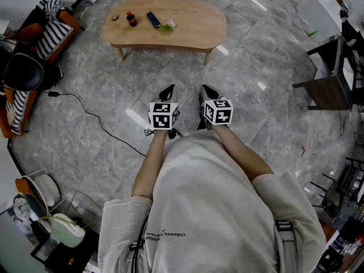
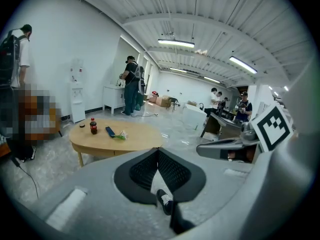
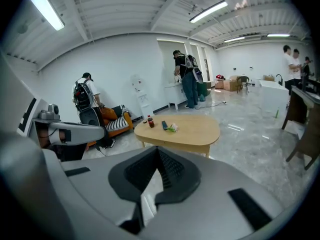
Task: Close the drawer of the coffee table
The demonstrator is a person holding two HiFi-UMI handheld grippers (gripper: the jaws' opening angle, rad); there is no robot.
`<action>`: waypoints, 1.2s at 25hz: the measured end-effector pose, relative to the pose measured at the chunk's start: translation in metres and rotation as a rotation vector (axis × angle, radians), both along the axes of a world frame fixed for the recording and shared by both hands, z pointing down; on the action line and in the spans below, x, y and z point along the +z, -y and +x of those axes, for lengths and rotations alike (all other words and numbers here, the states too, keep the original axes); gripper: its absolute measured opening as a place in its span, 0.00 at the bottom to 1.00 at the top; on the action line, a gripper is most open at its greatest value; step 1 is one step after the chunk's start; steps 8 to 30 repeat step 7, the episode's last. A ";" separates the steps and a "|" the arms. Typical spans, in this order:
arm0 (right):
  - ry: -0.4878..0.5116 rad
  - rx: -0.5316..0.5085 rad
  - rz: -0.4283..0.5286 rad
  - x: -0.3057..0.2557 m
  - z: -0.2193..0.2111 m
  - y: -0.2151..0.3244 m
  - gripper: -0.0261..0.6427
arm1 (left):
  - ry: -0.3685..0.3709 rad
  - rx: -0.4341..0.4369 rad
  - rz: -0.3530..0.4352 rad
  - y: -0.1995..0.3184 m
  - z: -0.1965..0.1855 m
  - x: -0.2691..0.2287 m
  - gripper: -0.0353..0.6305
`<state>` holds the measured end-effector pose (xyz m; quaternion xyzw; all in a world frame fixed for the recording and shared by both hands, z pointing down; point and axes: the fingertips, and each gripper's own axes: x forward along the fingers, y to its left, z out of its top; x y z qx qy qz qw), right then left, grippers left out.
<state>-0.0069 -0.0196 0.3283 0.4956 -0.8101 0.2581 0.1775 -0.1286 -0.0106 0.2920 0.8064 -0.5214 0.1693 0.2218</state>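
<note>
Holding my left gripper (image 1: 168, 89) and right gripper (image 1: 206, 90) side by side, each with jaws together on nothing. Well ahead of both stands the oval wooden counter (image 1: 190, 24), its long axis lying crosswise to them.

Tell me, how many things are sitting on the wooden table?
4. In the head view, left to right: a small dark round thing, a dark bottle, a dark flat bar, and a green-and-pink bundle.

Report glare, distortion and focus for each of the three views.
Head view: sharp, bent toward the edges, white glare streaks on the polished floor. Left gripper view: fisheye with black corners, ceiling light blown out. Right gripper view: same fisheye curve, light strip overexposed, coffee table crisp.
</note>
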 end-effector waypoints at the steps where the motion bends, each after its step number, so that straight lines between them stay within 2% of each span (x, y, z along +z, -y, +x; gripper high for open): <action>1: -0.001 -0.003 0.002 0.000 -0.002 0.000 0.06 | 0.001 0.000 0.002 0.000 -0.001 0.000 0.07; 30: -0.007 -0.017 0.024 -0.005 -0.012 0.002 0.06 | 0.002 -0.011 0.002 -0.001 -0.010 0.000 0.07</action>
